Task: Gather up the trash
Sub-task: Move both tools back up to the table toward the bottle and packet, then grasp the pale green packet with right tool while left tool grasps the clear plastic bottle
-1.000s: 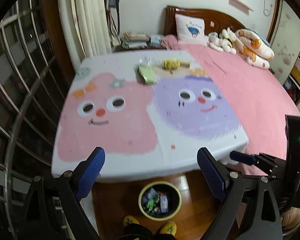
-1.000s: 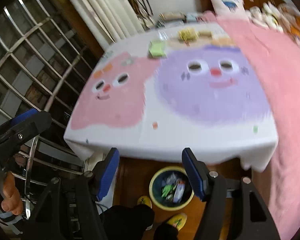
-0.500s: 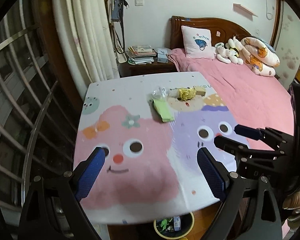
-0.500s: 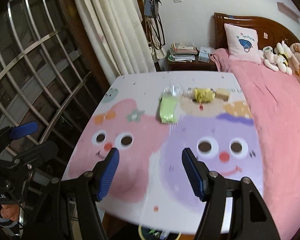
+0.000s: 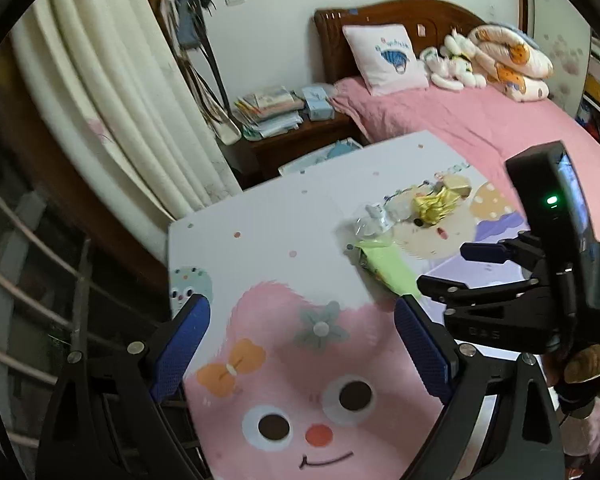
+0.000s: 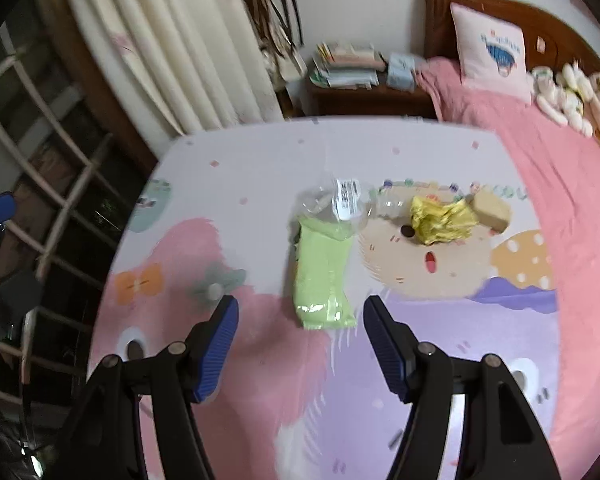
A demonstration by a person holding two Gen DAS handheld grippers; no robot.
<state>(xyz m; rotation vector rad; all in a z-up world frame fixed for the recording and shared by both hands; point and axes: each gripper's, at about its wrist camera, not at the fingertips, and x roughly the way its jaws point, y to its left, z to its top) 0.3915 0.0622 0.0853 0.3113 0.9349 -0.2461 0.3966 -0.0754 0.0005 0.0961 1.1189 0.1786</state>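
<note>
1. A table (image 6: 260,168) wears a white cloth printed with cartoon faces, pink on one side and purple on the other; it stands right against a bed (image 6: 540,152) with a pink cover.
2. Behind it are a cream curtain (image 6: 172,40), a barred window (image 6: 52,128), and a dark wooden nightstand (image 6: 364,96) piled with papers. A pillow (image 6: 492,52) and soft toys (image 6: 564,96) lie by the wooden headboard.
3. The trash sits in a row at the far middle of the table: a green packet (image 6: 324,272), a clear plastic wrapper (image 6: 340,204) overlapping its far end, a crumpled yellow wrapper (image 6: 440,220) a little to the right, and a tan block (image 6: 492,208) just beside that.
4. No bin shows in either view; none of these pieces is in any container.
5. The right gripper (image 6: 300,340) hangs over the cloth just short of the green packet, jaws spread, nothing between them.
6. The left gripper (image 5: 300,344) is over the pink face, jaws wide apart and empty, well short of the trash.
</note>
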